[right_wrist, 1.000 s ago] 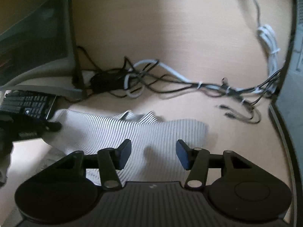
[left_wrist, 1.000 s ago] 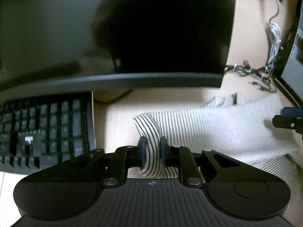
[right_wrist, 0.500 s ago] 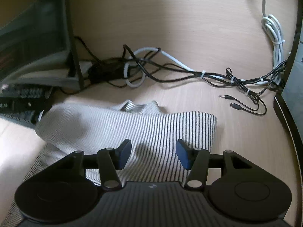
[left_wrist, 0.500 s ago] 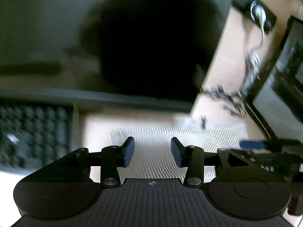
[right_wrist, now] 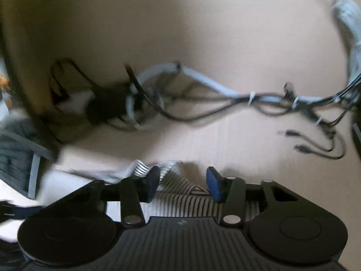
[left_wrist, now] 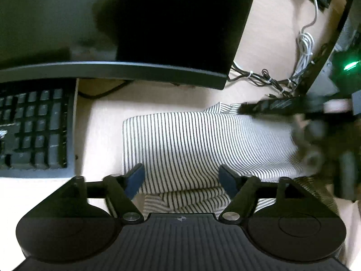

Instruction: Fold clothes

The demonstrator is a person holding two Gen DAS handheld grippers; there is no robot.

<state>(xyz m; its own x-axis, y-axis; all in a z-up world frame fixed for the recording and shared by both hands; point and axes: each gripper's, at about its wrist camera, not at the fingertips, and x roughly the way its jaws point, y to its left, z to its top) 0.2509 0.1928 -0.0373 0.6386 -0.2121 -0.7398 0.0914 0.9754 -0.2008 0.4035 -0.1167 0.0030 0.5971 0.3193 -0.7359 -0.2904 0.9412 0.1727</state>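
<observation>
On the pale wooden tabletop (left_wrist: 106,122), between a dark monitor (left_wrist: 171,33) with a black keyboard (left_wrist: 33,126) at the left and a tangle of cables (right_wrist: 203,99) toward the back, lies the striped garment (left_wrist: 203,144). It is a thin knit with narrow dark and light stripes, already doubled over into a rough rectangle, with a lower layer peeking out along its near edge and a ribbed collar or hem bunched at the far right corner.

It looks light, soft and limp: it will sag from any single hold, drape rather than keep a crease, and likely slide easily over the smooth wood. Nothing about it seems fragile, though the layers could shift apart if only the top one is caught. The best holds are probably the 2 corners of one folded edge, pinching through all layers at once, 1 corner per gripper.

The left gripper (left_wrist: 180,177) hovers over the near edge of the cloth, jaws spread wide and holding nothing. The right gripper (right_wrist: 182,181), blurred in its own view, sits low over the bunched far corner, jaws also spread with fabric between them but not pinched.
</observation>
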